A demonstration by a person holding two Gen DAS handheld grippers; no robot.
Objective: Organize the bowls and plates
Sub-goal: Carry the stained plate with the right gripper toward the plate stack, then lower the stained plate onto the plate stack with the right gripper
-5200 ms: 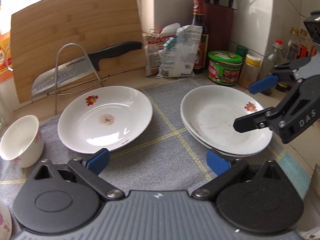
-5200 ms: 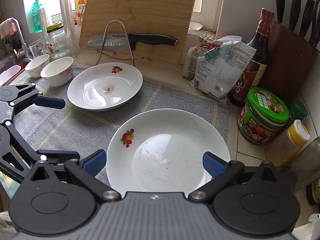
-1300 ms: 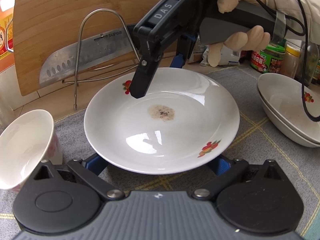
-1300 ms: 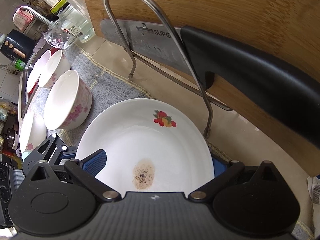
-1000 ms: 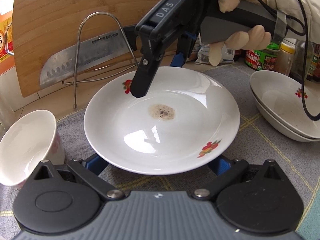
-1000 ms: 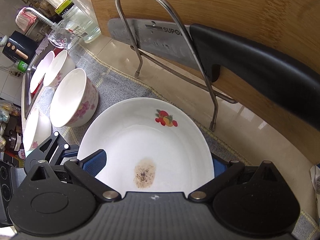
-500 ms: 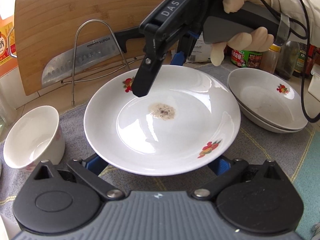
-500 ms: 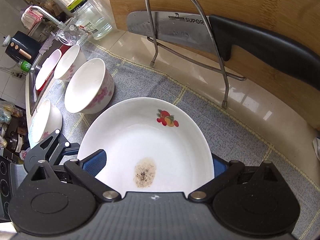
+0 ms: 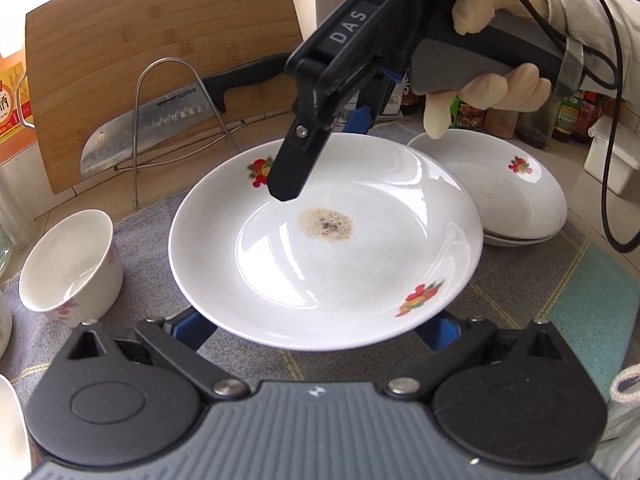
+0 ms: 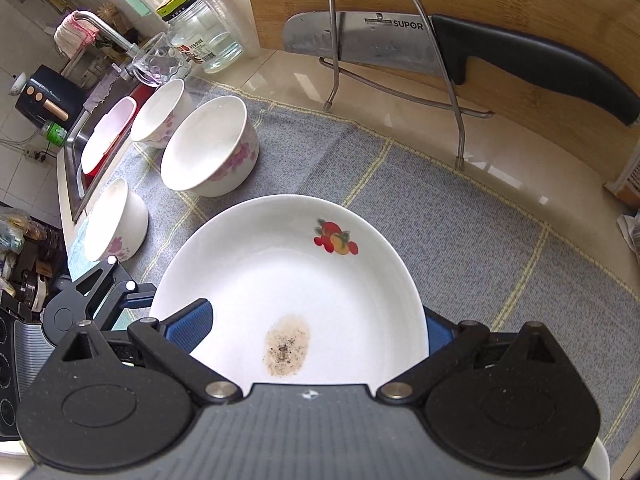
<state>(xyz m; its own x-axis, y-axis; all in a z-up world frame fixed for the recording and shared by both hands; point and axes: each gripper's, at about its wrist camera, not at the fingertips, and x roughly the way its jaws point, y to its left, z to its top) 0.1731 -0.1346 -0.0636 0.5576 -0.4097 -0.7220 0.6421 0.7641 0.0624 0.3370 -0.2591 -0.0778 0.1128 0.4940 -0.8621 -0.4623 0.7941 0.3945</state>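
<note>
Lifted and carried rightward since half a second ago, the stained plate (image 9: 324, 240) now overlaps the near rim of the stacked plates (image 9: 516, 196) in my left wrist view, where earlier a strip of cloth showed between them. It rides above the grey mat (image 10: 460, 224), held between both tools.

My right hand-held gripper (image 9: 320, 152) comes down from the far side: one black finger lies over the plate's inner face near the fruit print, and the blue pad of the other shows behind the far rim, so it is clamped on the plate. A gloved hand (image 9: 496, 80) grips its grey handle. From the right wrist view the plate fills the space between the two blue pads, with the brown peppery stain close to the camera.

My left hand-held gripper (image 9: 320, 326) has its blue pads spread wide under the near rim of the plate. I cannot tell whether they press on it or just sit beneath.

A small flowered bowl (image 9: 70, 264) stands on the mat to the left, apart from the plate. The right wrist view shows that bowl (image 10: 208, 146) with two more bowls (image 10: 160, 114) near the sink (image 10: 74, 152). Behind, a cleaver (image 10: 400, 46) rests in a wire stand (image 10: 400, 8) against a wooden cutting board (image 9: 160, 40) on the surface (image 10: 400, 120).
</note>
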